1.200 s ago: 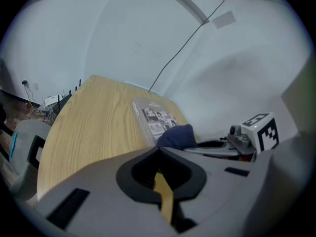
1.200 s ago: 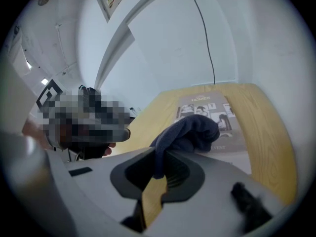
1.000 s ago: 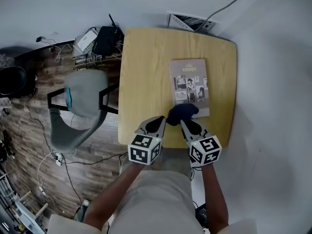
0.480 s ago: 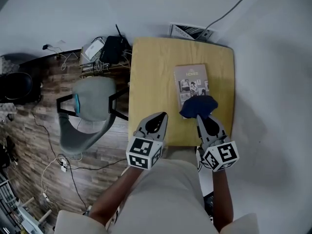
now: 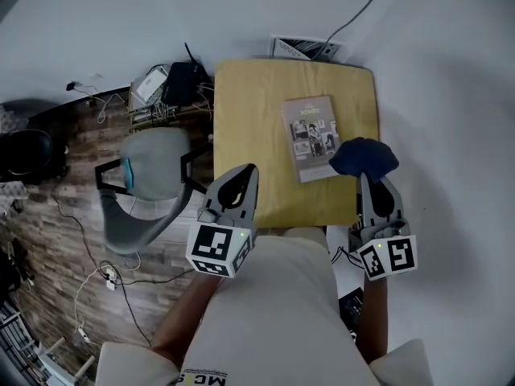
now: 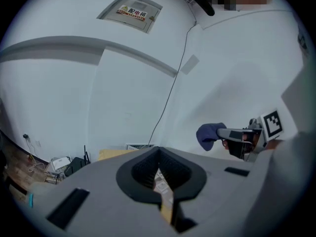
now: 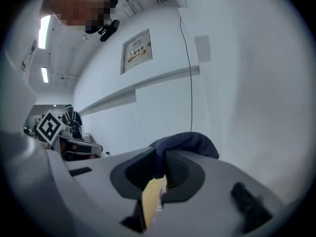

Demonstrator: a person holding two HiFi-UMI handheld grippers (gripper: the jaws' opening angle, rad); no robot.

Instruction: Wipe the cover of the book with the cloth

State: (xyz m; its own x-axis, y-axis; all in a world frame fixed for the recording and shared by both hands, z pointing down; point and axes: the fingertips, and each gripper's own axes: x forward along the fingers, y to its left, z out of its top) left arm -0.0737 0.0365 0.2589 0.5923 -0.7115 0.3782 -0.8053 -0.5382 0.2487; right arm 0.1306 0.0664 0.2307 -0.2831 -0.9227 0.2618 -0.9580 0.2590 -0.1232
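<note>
**A:** Where is the book?

**B:** The book [image 5: 310, 137] lies flat on the yellow table [image 5: 249, 119], cover up, in the table's right half.

**A:** And the cloth?

**B:** The dark blue cloth [image 5: 364, 158] is bunched at the tip of the right gripper [image 5: 370, 185]. In the right gripper view the jaws are pinching a fold of it, and the rest flops over the top of them. From the head view it sits just beside the book's near right corner, over the table's right edge.

**A:** Is it touching the cover?

**B:** It looks lifted clear, though the steep angle makes that hard to judge. The left gripper view shows it in the air against the white wall.

**A:** What about the left gripper?

**B:** The left gripper [image 5: 244, 177] is near the table's front left corner, well apart from the book. Its jaws are pressed together with nothing between them.

**A:** Anything else around?

**B:** A grey chair [image 5: 149, 167] stands left of the table on the wood floor. A black box with a tangle of cables [image 5: 173, 79] lies behind the chair.
</note>
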